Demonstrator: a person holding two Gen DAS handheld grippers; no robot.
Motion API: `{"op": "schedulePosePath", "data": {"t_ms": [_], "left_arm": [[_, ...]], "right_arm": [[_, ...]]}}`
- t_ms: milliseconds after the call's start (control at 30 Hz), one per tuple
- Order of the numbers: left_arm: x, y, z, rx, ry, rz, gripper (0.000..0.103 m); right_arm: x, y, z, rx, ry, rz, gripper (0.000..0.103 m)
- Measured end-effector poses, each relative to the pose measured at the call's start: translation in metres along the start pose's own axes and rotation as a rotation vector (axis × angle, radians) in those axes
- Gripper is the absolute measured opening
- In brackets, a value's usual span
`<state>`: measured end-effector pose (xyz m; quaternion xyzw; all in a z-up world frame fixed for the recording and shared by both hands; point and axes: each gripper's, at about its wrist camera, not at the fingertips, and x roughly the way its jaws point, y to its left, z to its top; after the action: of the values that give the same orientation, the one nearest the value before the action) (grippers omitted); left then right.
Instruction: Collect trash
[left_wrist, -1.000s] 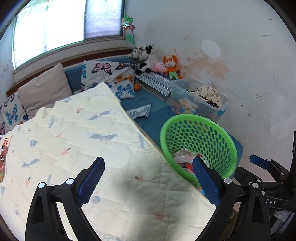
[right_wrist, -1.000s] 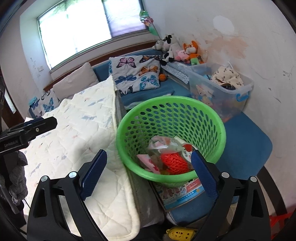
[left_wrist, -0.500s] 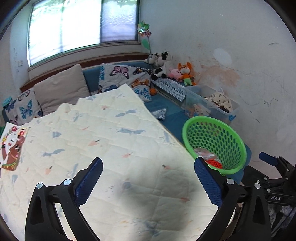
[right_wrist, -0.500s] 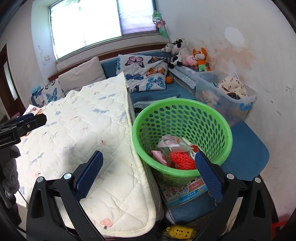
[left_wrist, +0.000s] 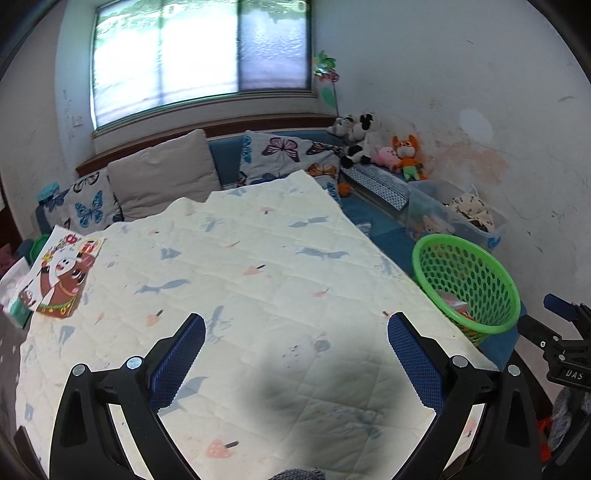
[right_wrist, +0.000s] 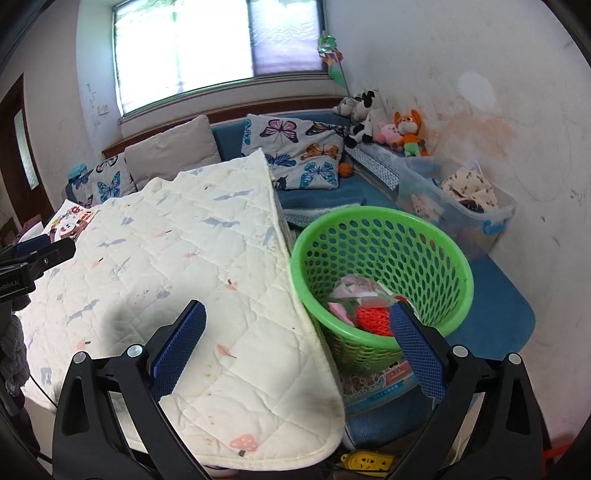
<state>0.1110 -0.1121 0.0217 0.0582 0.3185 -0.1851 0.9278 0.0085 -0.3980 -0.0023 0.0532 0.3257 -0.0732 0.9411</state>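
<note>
Room, left wrist view: white scuffed wall (left_wrist: 424, 74) with a wide window (left_wrist: 199, 55); below it a blue bench with a beige cushion (left_wrist: 162, 173) and butterfly pillows (left_wrist: 288, 155).
Surface under the left tool: cream quilted cover (left_wrist: 240, 277) printed with small birds and mushrooms, filling the space ahead of and beneath the fingers.
Left gripper (left_wrist: 295, 362): jaws spread wide, nothing between the blue pads, only bare quilt below.
Far left of the tool: cartoon picture book (left_wrist: 62, 277) lying flat on the quilt edge.
Ahead to the right: green mesh basket (left_wrist: 465, 280) past the quilt's right edge, trash visible low inside it.
Beyond the basket: clear storage bin (left_wrist: 458, 214) with cloth in it, and plush toys (left_wrist: 376, 147) lined along the wall.
Far right: the other gripper's black frame, partly in view.

Room, right wrist view: same wall, window and pillows.
Right gripper (right_wrist: 297, 345): jaws have just been opening and now stand at full spread, holding nothing.
Between the fingers: the quilt's hanging edge to the left, the basket's rim (right_wrist: 380, 218) to the right, basket touching or just beside the quilt.
Trash: crumpled wrappers (right_wrist: 351, 291) and red-orange netting (right_wrist: 373, 321) in the basket bottom, just behind the right finger, which hides part of it.
Under the basket: printed booklet (right_wrist: 380, 384) on a blue seat.
Below the tool: yellow power strip (right_wrist: 365, 459) on the floor.
</note>
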Motion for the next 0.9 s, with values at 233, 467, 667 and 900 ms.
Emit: {"op": "schedulePosePath", "data": {"t_ms": [233,467,667,900], "left_arm": [[-0.006,0.017,-0.012,-0.028,0.006,0.031,0.096],[-0.014,0.028,-0.019,-0.033,-0.018,0.080,0.096],[-0.021,0.033,-0.024,-0.040,-0.027,0.107,0.096],[-0.027,0.036,-0.028,-0.044,-0.038,0.134,0.096]], "right_arm": [[-0.001,0.013,-0.003,-0.008,0.005,0.009,0.099],[-0.003,0.027,-0.005,-0.058,-0.010,-0.012,0.099],[-0.006,0.033,-0.004,-0.063,-0.028,-0.007,0.099],[-0.011,0.038,-0.003,-0.050,-0.045,-0.005,0.099]]}}
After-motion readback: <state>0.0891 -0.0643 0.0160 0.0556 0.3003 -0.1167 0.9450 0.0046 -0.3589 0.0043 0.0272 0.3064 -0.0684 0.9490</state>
